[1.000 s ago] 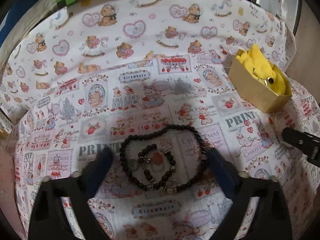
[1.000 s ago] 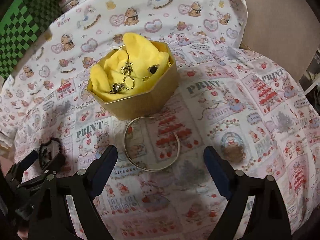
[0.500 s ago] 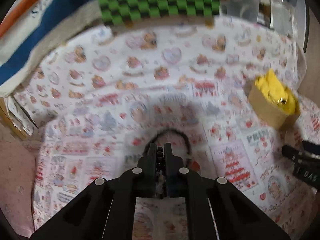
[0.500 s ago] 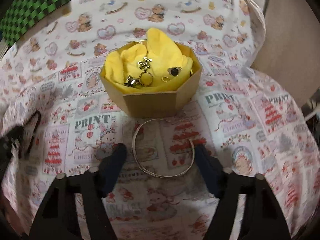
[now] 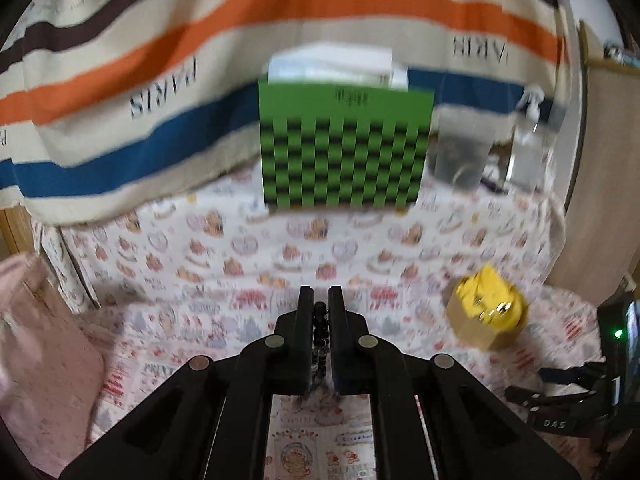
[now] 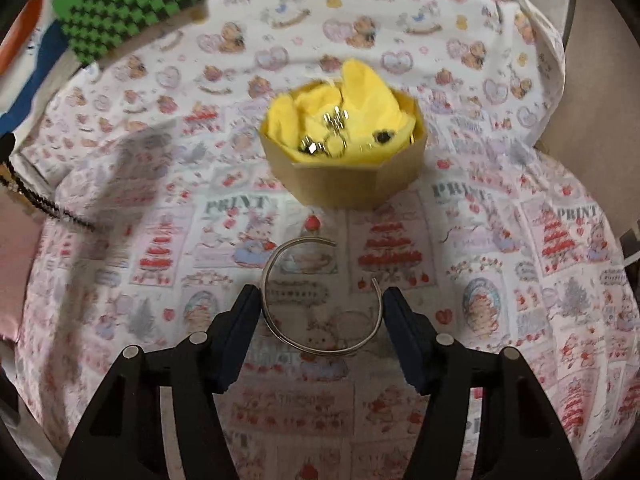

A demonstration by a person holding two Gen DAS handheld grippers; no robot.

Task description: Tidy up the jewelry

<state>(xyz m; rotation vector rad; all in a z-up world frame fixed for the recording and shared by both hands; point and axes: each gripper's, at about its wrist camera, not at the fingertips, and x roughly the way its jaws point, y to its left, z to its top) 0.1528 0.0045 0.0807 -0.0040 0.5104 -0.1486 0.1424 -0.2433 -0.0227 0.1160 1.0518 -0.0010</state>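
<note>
My left gripper [image 5: 320,300] is shut on a black beaded bracelet [image 5: 320,332] and holds it up off the printed cloth; beads show between the pads and hang below them. The same bracelet [image 6: 48,210] dangles at the left edge of the right wrist view. My right gripper [image 6: 320,300] points down at a thin silver open bangle [image 6: 320,350] lying on the cloth, one pad against each side of it. Just beyond stands a tan cardboard box [image 6: 344,184] lined with yellow cloth [image 6: 360,96], holding several small metal pieces [image 6: 332,136]. In the left wrist view that box [image 5: 480,320] is far right.
A green checkered box [image 5: 344,148] stands at the table's back edge, with a clear tub [image 5: 460,152] and a spray bottle [image 5: 532,140] to its right. A striped cloth [image 5: 240,20] hangs behind. A pink cushion [image 5: 40,340] lies off the left edge.
My left gripper closed on the beaded bracelet and rose with it, tipping up toward the back. My right gripper's jaws narrowed onto the bangle and the wrist rolled a little.
</note>
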